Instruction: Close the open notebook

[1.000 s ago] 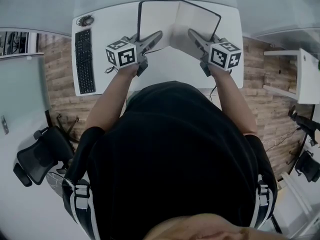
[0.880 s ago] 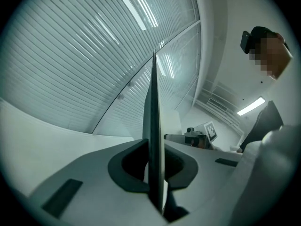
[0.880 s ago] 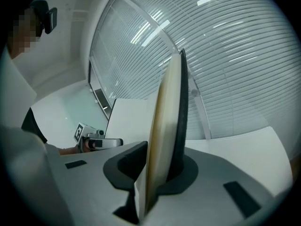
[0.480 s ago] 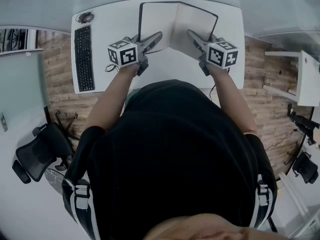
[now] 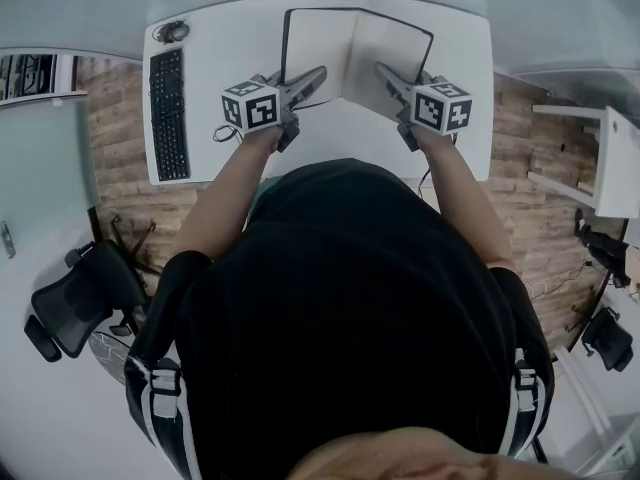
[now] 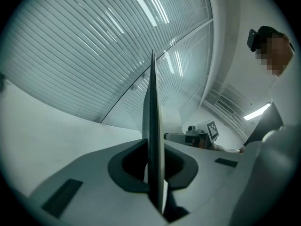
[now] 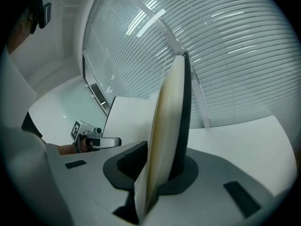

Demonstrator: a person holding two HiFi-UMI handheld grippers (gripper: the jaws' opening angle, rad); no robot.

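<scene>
An open notebook [image 5: 355, 53] with a black cover and white pages is held over the white desk [image 5: 225, 63], its two halves angled like a V. My left gripper [image 5: 318, 74] is shut on the near edge of the thin left cover [image 6: 153, 121], seen edge-on between the pads. Clamped in my right gripper [image 5: 383, 69] is the near edge of the thick right half [image 7: 169, 121], pages and cover together. Each gripper shows in the other's view: the right gripper [image 6: 200, 135] and the left gripper [image 7: 94, 141].
A black keyboard [image 5: 168, 118] lies along the desk's left side, with a small dark object [image 5: 172, 34] at its far end. Left of the desk stands an office chair [image 5: 80, 308] on the floor. A white shelf [image 5: 610, 158] is at the right. Window blinds [image 6: 94, 46] fill the background.
Both grippers have sunk toward the desk with the notebook still clamped in them; the marker cubes look a little smaller. The grips have not changed.
</scene>
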